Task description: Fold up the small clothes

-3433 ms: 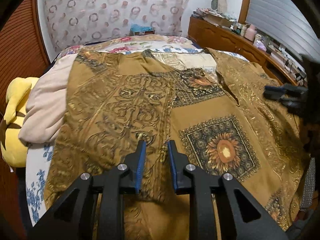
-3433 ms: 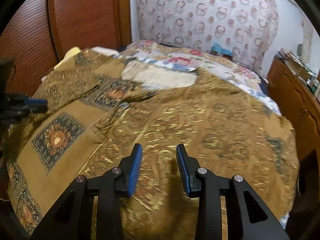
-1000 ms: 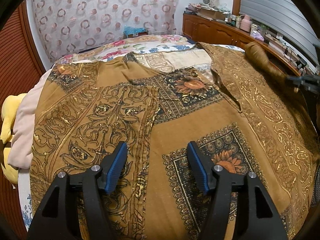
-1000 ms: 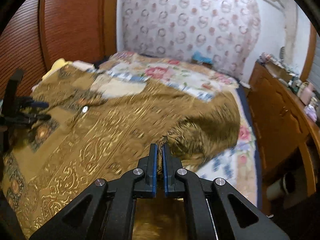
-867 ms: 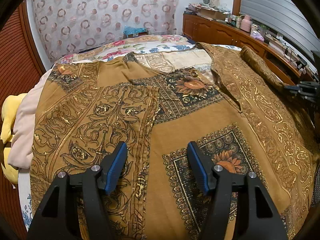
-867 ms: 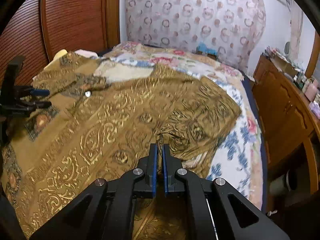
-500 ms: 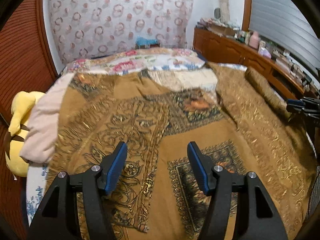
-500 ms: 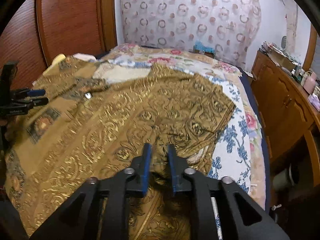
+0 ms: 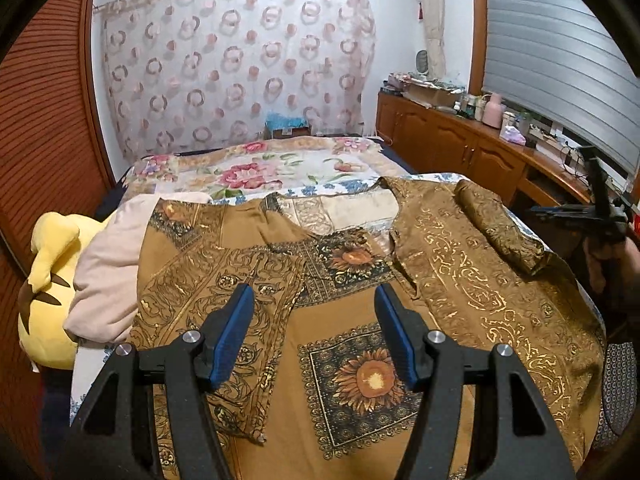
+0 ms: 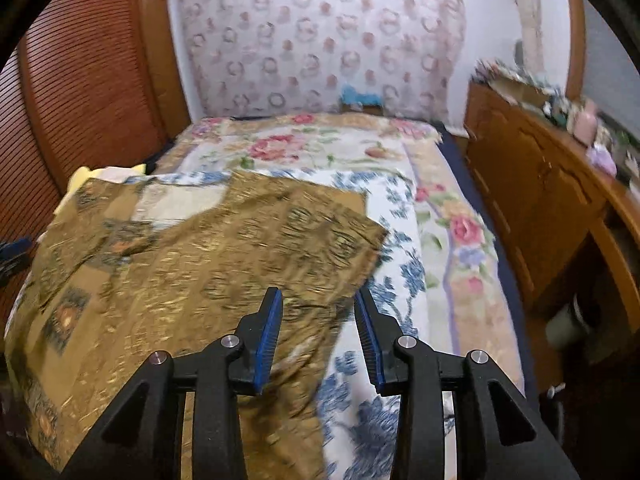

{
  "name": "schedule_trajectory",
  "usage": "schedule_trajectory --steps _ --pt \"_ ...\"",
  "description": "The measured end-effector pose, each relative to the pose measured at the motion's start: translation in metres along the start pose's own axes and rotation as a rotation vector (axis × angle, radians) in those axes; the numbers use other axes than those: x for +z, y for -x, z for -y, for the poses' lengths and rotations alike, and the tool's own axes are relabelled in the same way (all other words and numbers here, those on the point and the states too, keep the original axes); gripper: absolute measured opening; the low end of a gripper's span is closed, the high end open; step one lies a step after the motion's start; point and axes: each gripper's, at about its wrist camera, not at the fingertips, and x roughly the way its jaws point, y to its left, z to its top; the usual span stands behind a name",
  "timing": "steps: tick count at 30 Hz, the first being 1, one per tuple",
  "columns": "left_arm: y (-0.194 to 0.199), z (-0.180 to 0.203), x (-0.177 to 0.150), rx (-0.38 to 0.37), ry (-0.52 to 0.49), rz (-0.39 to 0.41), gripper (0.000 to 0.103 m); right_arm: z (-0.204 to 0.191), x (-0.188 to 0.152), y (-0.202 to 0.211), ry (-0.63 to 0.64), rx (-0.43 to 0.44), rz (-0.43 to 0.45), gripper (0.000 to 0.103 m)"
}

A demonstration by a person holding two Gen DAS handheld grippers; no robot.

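1. While the mustard-brown shirt with gold scrollwork and dark sunflower panels point(image 9: 352, 304) lies spread face-up over the floral bedspread point(image 9: 264, 168), the left gripper with black arms and blue finger pads point(image 9: 314, 334) hovers above its lower front with its jaws wide apart, grasping nothing.
2. Between the left gripper's pads sits plain brown cloth; the square sunflower panel is just below and to the right.
3. At the shirt's right side, the sleeve point(image 9: 496, 224) is doubled over onto the body as a thick fold.
4. From the right wrist view, the right gripper point(image 10: 318, 338) is likewise released, its jaws spread, poised over the shirt's edge where the cloth point(image 10: 200, 272) meets the blue-and-white flowered bedspread point(image 10: 404, 264); this view is motion-blurred.
5. That same gripper shows at the far right of the left wrist view, held in a hand point(image 9: 610, 258).
6. A pale pink folded blanket point(image 9: 108, 264) touches the shirt's left shoulder, with a yellow plush toy point(image 9: 48, 280) beside it at the bed's edge.
7. Along the right wall runs a wooden cabinet point(image 9: 452, 144) cluttered with small items.
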Motion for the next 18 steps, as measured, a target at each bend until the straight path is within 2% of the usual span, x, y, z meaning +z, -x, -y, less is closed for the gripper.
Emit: schedule_trajectory --steps 5,12,13,14,15,17,18 --pt "0.006 0.002 0.001 0.019 0.006 0.019 0.064 0.008 0.010 -0.031 -0.082 0.020 -0.061 0.038" --pt "0.009 -0.004 -0.001 0.042 0.016 0.031 0.064 0.016 0.020 -0.050 -0.127 0.035 -0.084 0.038" --pt "0.009 -0.004 -0.001 0.043 0.015 0.031 0.064 0.017 0.021 -0.050 -0.125 0.041 -0.086 0.036" --pt "0.008 -0.004 -0.001 0.046 0.014 0.029 0.064 0.016 0.022 -0.050 -0.117 0.056 -0.089 0.027" --pt "0.007 -0.004 -0.003 0.050 0.014 0.026 0.064 0.015 0.022 -0.049 -0.105 0.067 -0.090 0.023" --pt "0.007 -0.006 -0.005 0.052 0.017 0.023 0.064 0.012 0.024 -0.050 -0.071 0.041 -0.079 0.011" --pt "0.006 -0.007 -0.005 0.051 0.021 0.022 0.064 0.008 0.025 -0.048 -0.054 0.035 -0.067 0.009"
